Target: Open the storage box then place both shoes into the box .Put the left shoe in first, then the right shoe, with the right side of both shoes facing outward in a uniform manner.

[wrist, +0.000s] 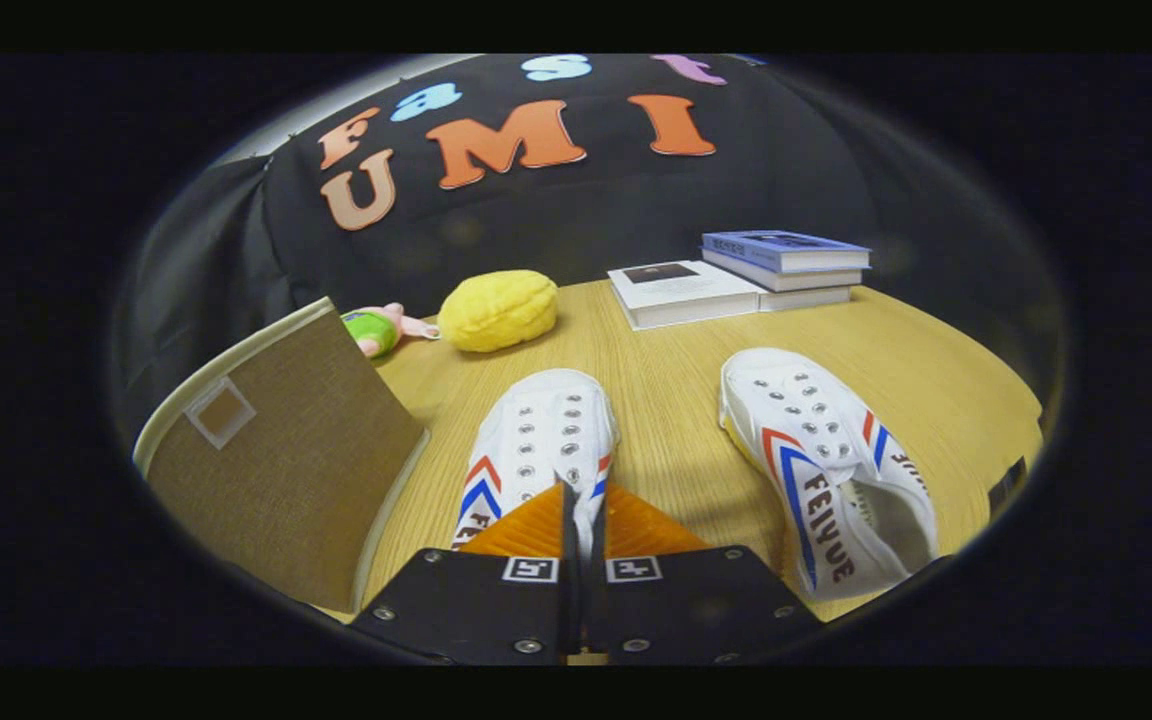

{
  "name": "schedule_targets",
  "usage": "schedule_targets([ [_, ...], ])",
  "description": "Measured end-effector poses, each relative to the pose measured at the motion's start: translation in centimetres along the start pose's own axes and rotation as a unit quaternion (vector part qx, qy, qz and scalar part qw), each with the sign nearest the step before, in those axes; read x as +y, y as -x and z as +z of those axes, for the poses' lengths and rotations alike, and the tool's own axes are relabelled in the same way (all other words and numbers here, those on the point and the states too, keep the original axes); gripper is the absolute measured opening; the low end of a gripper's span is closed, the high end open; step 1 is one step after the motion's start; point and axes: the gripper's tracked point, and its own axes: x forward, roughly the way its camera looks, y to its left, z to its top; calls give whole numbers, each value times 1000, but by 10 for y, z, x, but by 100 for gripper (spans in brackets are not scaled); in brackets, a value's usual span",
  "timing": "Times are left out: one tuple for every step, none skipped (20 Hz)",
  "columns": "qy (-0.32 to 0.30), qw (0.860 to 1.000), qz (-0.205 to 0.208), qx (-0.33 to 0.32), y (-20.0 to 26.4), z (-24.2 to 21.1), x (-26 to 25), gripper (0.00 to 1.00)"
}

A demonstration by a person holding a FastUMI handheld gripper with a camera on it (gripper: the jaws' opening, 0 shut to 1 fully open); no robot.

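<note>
Two white canvas shoes with red and blue stripes lie on the wooden table, toes pointing away from me. One shoe [541,440] sits straight ahead, its heel end under my fingers. My gripper [582,515] is shut on a thin strip of this shoe's upper edge, which shows white between the nearly touching fingers. The other shoe [821,460] lies apart to the right, its opening facing me. The storage box [286,470] stands to the left of the fingers, a brown fabric panel with cream trim and a small label window. Its inside is hidden.
Beyond the shoes lie a yellow plush toy [498,310] and a small green and pink toy [376,330] by the box's far corner. A stack of books [736,275] rests at the back of the table [676,400]. The table edge curves round at right.
</note>
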Motion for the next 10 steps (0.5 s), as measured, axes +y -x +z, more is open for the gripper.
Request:
schedule_targets([
  [-9, 1000, -3, 1, 1, 1, 0, 1],
  [-15, 1000, -4, -2, 2, 5, 3, 1],
  [-16, 1000, -7, -8, 7, 10, 5, 0],
  [-10, 1000, -17, -17, 11, 16, 2, 0],
  [-4, 999, -27, -30, 14, 24, -1, 0],
  [-2, 999, -34, -40, 18, 32, -3, 0],
  [-9, 998, -35, -47, 22, 40, -4, 0],
  [-18, 998, -31, -50, 26, 48, -1, 0],
  [-27, 998, -26, -53, 32, 53, 4, 0],
  [-35, 997, -23, -59, 36, 59, 8, 0],
])
